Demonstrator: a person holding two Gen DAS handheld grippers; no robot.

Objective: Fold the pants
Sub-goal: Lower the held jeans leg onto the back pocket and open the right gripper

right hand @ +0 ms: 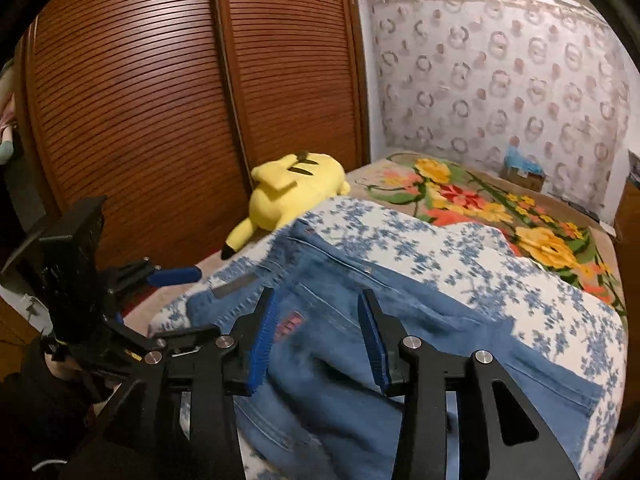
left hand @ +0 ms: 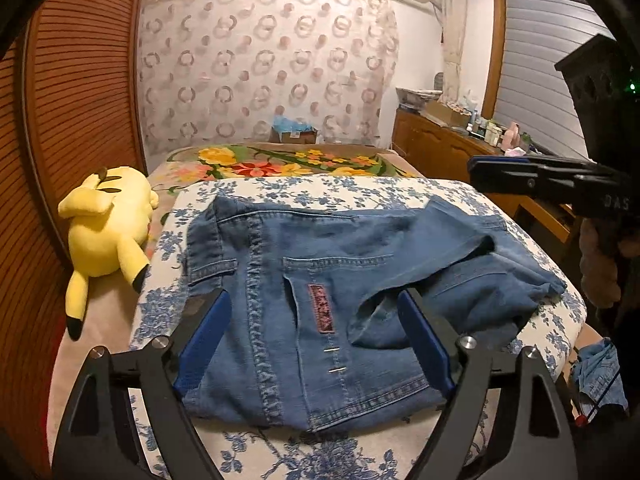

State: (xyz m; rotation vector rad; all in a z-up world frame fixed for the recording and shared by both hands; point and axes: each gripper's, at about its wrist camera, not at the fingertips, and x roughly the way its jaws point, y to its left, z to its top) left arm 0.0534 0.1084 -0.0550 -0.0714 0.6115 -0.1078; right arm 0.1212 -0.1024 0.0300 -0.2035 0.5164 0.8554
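Jeans [left hand: 320, 280] are lying folded on the bed's floral quilt [left hand: 360, 192], so both hand-held grippers are hovering free. The left hand-held gripper [left hand: 316, 336] and right hand-held gripper [right hand: 316, 336] are both spread, pinching nothing.

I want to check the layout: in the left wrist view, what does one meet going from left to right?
Brown slatted wooden door → yellow plush toy → blue denim pants on the blue-flowered white cover → black right gripper.

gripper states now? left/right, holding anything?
Left gripper: open, holding nothing, above the jeans.
Right gripper: open, holding nothing, over the jeans.
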